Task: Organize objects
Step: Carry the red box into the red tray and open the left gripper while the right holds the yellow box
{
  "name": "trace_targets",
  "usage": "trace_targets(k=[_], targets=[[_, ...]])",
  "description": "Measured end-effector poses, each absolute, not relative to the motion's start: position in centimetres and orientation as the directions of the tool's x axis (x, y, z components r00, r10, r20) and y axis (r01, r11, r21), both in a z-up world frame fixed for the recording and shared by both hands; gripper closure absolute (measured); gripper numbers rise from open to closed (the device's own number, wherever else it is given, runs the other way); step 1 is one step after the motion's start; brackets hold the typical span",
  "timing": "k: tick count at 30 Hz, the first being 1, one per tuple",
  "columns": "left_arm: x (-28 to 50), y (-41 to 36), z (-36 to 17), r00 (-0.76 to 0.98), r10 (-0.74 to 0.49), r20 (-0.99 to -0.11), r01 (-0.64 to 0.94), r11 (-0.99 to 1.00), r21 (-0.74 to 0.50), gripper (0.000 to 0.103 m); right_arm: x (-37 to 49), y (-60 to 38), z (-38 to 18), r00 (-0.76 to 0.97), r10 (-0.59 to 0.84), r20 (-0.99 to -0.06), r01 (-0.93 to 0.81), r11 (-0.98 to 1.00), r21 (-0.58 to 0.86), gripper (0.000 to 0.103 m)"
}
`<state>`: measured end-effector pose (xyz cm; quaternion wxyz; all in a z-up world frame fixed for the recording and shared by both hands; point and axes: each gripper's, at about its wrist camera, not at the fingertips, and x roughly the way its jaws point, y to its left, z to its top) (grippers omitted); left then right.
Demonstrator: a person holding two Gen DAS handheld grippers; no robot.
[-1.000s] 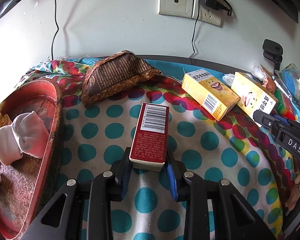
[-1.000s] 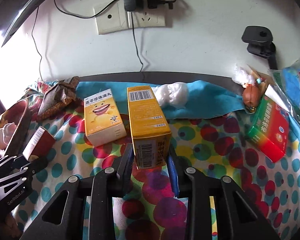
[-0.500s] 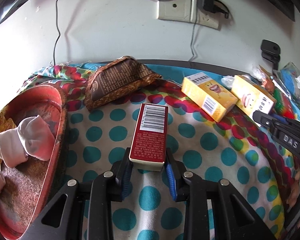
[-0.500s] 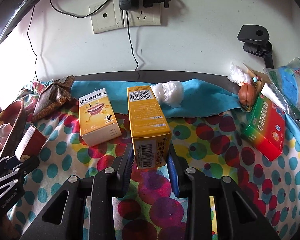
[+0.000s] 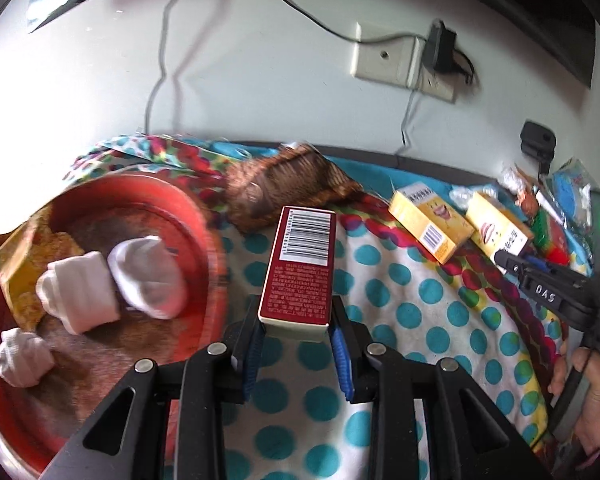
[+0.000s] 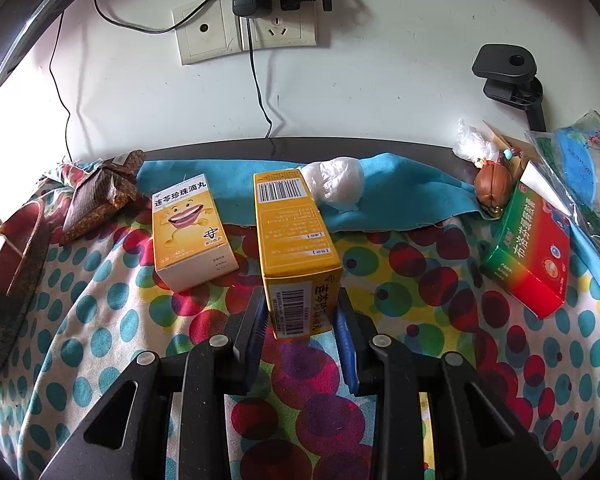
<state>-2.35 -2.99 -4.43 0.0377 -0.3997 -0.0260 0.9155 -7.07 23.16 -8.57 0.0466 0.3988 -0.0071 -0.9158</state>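
Lifted off the dotted cloth [image 5: 440, 304] since a second ago, the red box [image 5: 300, 268] rides clamped in the left gripper [image 5: 298, 344], nearing the red tray [image 5: 168, 204] of rolled socks [image 5: 148, 276]. Right gripper [image 6: 302, 330] grips the yellow box [image 6: 296, 236]; beyond, a second yellow box [image 6: 190, 232] and a green-red box [image 6: 534, 258] lie unsorted.

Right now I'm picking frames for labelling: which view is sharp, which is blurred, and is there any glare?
Left wrist view: motion-smeared, worst on the red tray and brown pouch, though the red box in the left claw stays crisp. Right wrist view: sharp, print on the yellow box legible. Both: blown-out white at the left edge, fisheye bending.
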Motion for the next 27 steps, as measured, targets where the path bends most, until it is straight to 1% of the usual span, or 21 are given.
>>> trace_targets(k=[3, 9, 17, 27], targets=[[-1.3, -4.8, -3.5, -0.689, 0.079, -0.72, -0.025, -0.996, -0.086, 0.072, -7.1, 23.2, -8.6, -0.679, -0.091, -0.728, 0.078, -0.996, 0.051, 0.073], [0.8, -9.1, -2.8, -0.692, 0.013, -0.721, 0.051, -0.996, -0.067, 0.072, -7.0, 23.1, -8.7, -0.677, -0.088, -0.731, 0.076, -0.996, 0.049, 0.073], [3.1, -14.8, -3.6, -0.659, -0.065, -0.749, 0.177, -0.982, -0.07, 0.072, -7.1, 23.0, -8.7, -0.675, -0.085, -0.733, 0.077, -0.996, 0.044, 0.073], [4.6, -19.4, -4.8, -0.629, -0.119, -0.768, 0.269, -0.96, -0.071, 0.072, -7.2, 23.0, -8.7, -0.674, -0.077, -0.734, 0.071, -0.997, 0.04, 0.073]])
